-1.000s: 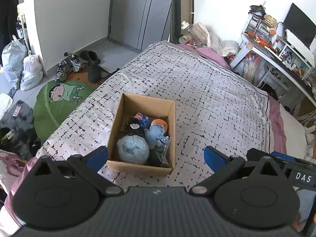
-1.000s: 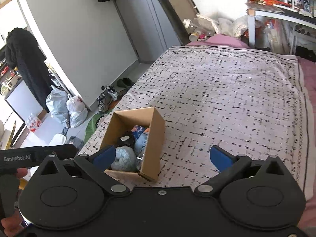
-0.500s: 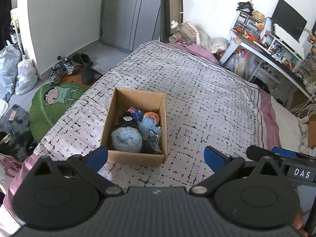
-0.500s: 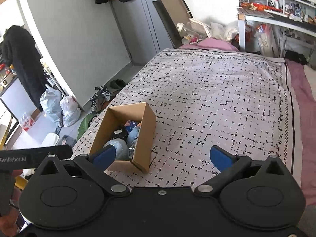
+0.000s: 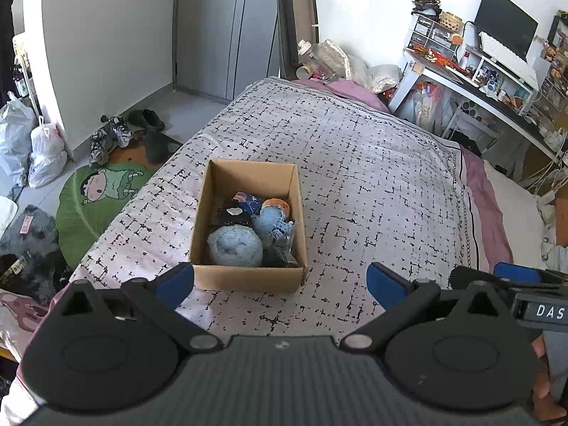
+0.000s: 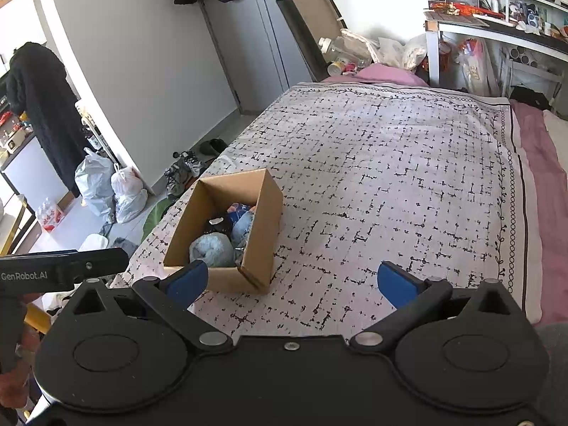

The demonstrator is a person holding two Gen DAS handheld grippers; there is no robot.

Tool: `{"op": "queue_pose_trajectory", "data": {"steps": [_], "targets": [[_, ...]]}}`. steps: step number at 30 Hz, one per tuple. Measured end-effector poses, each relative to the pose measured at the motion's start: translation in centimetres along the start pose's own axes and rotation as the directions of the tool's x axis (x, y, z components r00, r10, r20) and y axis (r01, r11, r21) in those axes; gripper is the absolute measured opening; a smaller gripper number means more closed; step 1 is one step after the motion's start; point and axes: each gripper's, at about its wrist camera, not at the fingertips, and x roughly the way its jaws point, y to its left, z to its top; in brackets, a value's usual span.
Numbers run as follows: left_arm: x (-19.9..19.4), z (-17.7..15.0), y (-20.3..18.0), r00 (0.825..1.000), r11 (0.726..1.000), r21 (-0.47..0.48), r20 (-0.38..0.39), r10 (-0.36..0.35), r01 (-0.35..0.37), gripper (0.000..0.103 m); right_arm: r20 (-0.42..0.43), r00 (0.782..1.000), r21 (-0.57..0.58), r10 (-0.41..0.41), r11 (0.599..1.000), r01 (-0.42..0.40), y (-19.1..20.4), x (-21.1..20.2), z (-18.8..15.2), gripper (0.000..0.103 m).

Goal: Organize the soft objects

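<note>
Near the centre of the left wrist frame, an open cardboard box [image 5: 248, 227] is seen resting on the patterned bedspread [image 5: 372, 184]. Soft objects are packed inside it: a pale blue fuzzy ball [image 5: 235, 245] at the near end, a blue plush toy [image 5: 271, 220] to its right, a dark plush [image 5: 232, 212] behind the ball, and an orange-topped item [image 5: 278, 203] against the right wall. What lies under these cannot be made out.

The left gripper [image 5: 280, 282] is held at the lower edge of its frame, fingers spread wide, nothing between them. Its left blue pad [image 5: 174, 281] overlaps the box's near left corner in the picture; contact cannot be judged.

The right gripper [image 6: 289, 282] is likewise spread wide and holds nothing. In the right wrist frame the box [image 6: 227, 234] sits left of centre, with the pale blue ball [image 6: 212, 249] visible at its near end. The bedspread [image 6: 390, 177] fills the centre and right of this frame.

At left of the left wrist frame, a green cartoon rug [image 5: 94, 202] lies on the floor, with shoes [image 5: 110, 136] above it and white plastic bags [image 5: 42, 156] at the far left. A desk [image 5: 490, 85] with a monitor [image 5: 506, 30] is recorded at upper right.
</note>
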Motion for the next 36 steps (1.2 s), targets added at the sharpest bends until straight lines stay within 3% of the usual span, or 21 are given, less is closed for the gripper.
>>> {"op": "queue_pose_trajectory", "data": {"steps": [36], "targets": [[-0.23, -0.61, -0.14, 1.000, 0.999, 0.048, 0.016, -0.012, 0.011, 0.102, -0.009, 1.000, 0.022, -0.016, 1.000, 0.016, -0.71, -0.09, -0.66, 0.103]]}}
